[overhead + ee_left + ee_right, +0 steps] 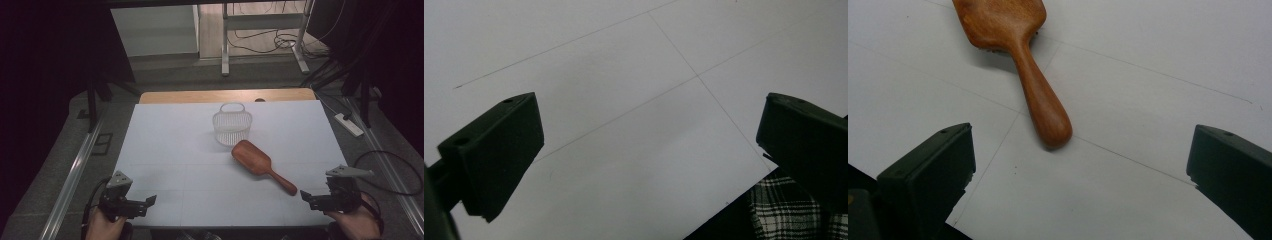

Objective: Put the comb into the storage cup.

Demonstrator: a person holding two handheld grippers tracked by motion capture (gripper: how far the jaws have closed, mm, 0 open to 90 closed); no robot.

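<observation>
Nearest the camera, at the table's near edge, sit the two handheld tools. On the left, the left gripper [142, 202] rests at the near-left corner with its jaws spread wide and nothing between them; in its own view it looks down on bare white table [624, 100], with a scrap of plaid cloth [794, 210] beyond the edge. Moving right across the sheet, the white wire basket [231, 125] stands upright toward the far middle. Just in front of it, apparently not quite touching, lies the wooden hairbrush [262, 165], back upward, its paddle head toward the basket and its handle running out toward the near right. On the right, the right gripper [310, 197] hovers at the near-right corner, jaws likewise fully apart and empty, with the rounded handle end [1055, 132] lying a little way ahead between them.

The brush looks rigid, light and smoothly finished, so it should lift easily but may slip or swivel if pinched at the bulbous tip. The narrower waist of the handle, closer to the head, seems the safer hold, with the jaws across its width. The basket looks thin and light, likely to skid or tip if nudged. There is open room left of the brush and along the near side; the table edge lies close behind both tools.
</observation>
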